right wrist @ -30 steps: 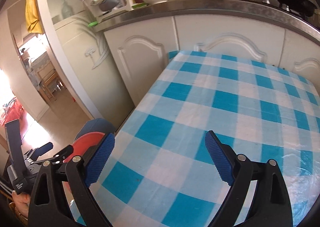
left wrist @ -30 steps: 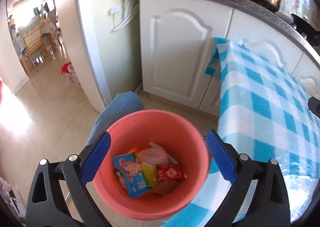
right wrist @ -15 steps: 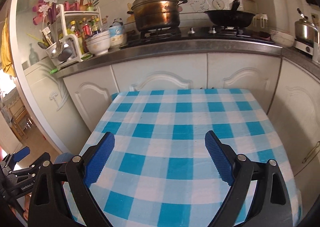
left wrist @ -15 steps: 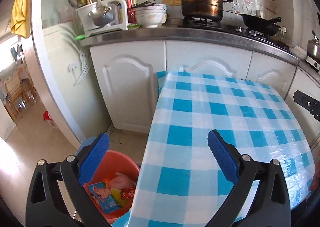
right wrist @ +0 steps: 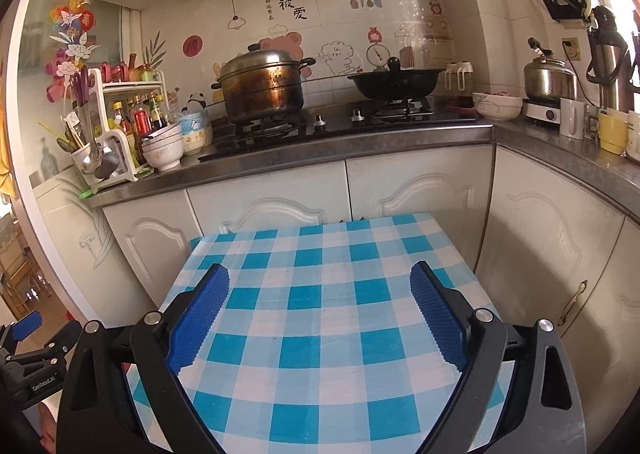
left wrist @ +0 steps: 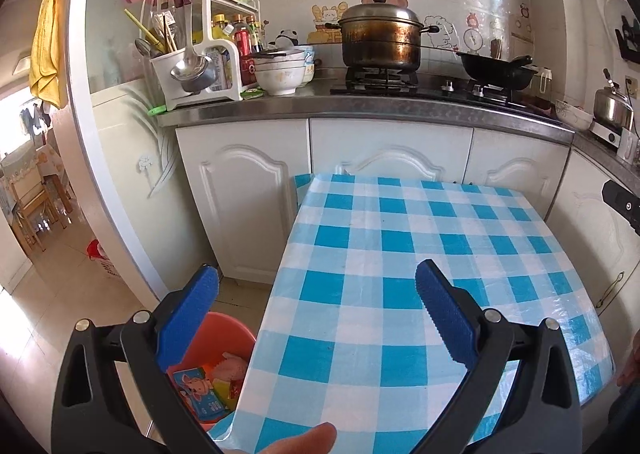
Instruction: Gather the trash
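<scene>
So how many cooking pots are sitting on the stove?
2. A big lidded metal pot is on the left burner and a black wok is on the right burner. The kettle stands off on a separate small hotplate, so I did not count it.

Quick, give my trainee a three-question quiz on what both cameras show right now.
1. True or false: the left hand-held gripper holds a wrapper.
2. Where is the bucket? A) on the table B) on the floor beside the table C) on the counter
3. Fill in: the wrappers lie inside the ____.

Key: 1 false, both it and the right hand-held gripper are open and empty; 2 B; 3 bucket.
</scene>
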{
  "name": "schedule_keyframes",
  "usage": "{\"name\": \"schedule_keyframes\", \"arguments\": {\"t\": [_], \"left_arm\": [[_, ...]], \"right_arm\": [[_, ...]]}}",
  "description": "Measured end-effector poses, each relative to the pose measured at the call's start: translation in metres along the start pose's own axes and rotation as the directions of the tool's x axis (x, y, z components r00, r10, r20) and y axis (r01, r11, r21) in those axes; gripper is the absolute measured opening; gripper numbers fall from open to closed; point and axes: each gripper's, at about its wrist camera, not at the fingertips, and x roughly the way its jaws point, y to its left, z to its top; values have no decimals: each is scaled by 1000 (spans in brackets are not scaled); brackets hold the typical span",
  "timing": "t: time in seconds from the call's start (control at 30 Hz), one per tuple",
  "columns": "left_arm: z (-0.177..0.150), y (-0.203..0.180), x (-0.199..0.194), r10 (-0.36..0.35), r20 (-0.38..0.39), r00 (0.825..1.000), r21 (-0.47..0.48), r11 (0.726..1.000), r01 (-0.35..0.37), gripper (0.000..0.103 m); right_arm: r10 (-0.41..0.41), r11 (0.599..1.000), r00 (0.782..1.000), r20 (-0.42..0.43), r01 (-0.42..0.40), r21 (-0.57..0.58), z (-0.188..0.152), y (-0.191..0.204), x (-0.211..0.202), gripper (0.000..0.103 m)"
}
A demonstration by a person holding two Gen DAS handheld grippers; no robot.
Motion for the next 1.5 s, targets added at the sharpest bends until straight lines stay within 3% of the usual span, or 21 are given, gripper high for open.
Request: {"name": "schedule_keyframes", "arguments": {"t": [0.3,0.47,0.83,1.27,1.5], "left_arm": [[12,-42,-43,-78,98,992,29,997,75,99],[10,-68,-58,-150,98,984,52,988,146,99],[14,-104,-90,-221,147,964,110,972,206,99],[21,-104,-109,-241,193,951,113,968,223,99],[21,-102,-108,-236,192,953,113,969,218,99]], "right_arm": [[-133,990,984,117,136,-21,15,-26,-65,91],[-198,980,969,145,200,1,17,-48,-99,91],[-312,950,925,215,308,54,23,-80,-164,91],[-364,929,887,283,366,47,25,-74,-191,91],[-356,931,890,286,363,30,25,-67,-187,93]]}}
